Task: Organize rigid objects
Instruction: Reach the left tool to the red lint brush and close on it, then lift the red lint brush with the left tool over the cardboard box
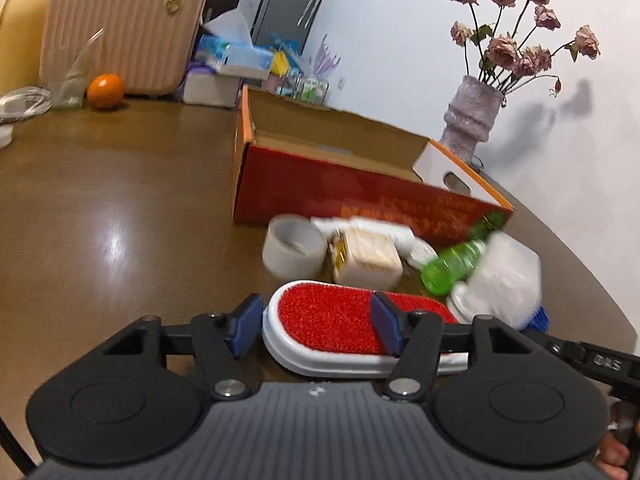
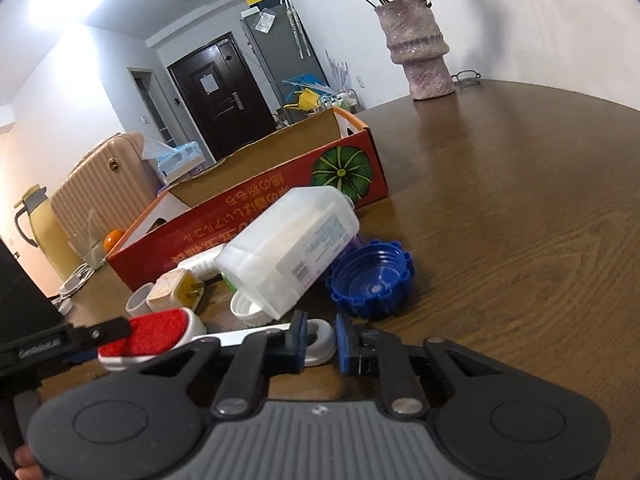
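Brush [image 1: 344, 330] lies flat on the worktop [image 1: 120, 200], long axis crosswise between my claws: left claw [image 1: 316, 326] spread astride its red head, right claw [image 2: 322, 342] spread about its white handle (neither gripping); box [image 1: 360, 184] beyond.

A: What's cluttering your table back there?
B: You've got an orange [image 1: 105, 91] beside a beige suitcase [image 1: 120, 30], tissue box [image 1: 236, 56], plus a vase of dried roses [image 1: 474, 116].
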Motion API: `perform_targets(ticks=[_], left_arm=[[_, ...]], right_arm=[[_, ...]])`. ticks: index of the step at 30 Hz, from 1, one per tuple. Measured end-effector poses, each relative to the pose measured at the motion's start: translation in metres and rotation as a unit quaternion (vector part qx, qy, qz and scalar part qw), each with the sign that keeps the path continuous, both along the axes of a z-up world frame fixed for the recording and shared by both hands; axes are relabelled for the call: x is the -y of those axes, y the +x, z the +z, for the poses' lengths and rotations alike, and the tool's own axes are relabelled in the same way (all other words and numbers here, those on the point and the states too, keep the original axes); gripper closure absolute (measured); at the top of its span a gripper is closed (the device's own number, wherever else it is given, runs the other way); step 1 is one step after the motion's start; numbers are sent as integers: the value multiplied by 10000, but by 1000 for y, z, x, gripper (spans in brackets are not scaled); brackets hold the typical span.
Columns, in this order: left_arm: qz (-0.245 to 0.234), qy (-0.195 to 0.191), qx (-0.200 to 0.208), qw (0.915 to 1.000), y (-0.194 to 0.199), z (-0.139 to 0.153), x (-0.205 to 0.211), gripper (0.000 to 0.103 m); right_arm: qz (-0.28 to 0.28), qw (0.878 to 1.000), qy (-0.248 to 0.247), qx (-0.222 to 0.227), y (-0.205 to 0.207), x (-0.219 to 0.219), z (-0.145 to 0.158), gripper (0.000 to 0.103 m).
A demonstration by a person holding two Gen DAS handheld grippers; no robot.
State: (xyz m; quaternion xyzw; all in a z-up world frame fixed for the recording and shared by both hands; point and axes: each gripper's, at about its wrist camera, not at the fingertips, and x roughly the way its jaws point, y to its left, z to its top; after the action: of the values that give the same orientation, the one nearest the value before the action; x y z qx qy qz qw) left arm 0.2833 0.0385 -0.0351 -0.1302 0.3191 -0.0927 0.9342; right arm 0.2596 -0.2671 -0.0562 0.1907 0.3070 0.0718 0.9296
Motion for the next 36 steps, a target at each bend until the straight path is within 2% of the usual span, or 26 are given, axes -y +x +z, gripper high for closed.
perform_targets(ticks=[8,14,20,24,30,36], left_arm=[[191,65,-158,9997,-78,8,3,43],[257,164,-117,9995,-110,12,10,44],[372,163,22,9992,-134,19,18,44],[349,252,349,9985,-145,34,26,44],[303,149,453,9984,-127,44,36,44],[324,20,853,9958,-78,75,36,44]], right_arm=[[191,9991,-330,206,-55,-5,2,87],[232,9994,-124,221,-77,3,1,87],[129,9988,-126,454,-107,7,1,87],[63,9974,-86,711,-123,13,10,87],[-156,9949,-193,983,-116,21,27,87],[-208,9911,-202,1296,-70,25,58,87]])
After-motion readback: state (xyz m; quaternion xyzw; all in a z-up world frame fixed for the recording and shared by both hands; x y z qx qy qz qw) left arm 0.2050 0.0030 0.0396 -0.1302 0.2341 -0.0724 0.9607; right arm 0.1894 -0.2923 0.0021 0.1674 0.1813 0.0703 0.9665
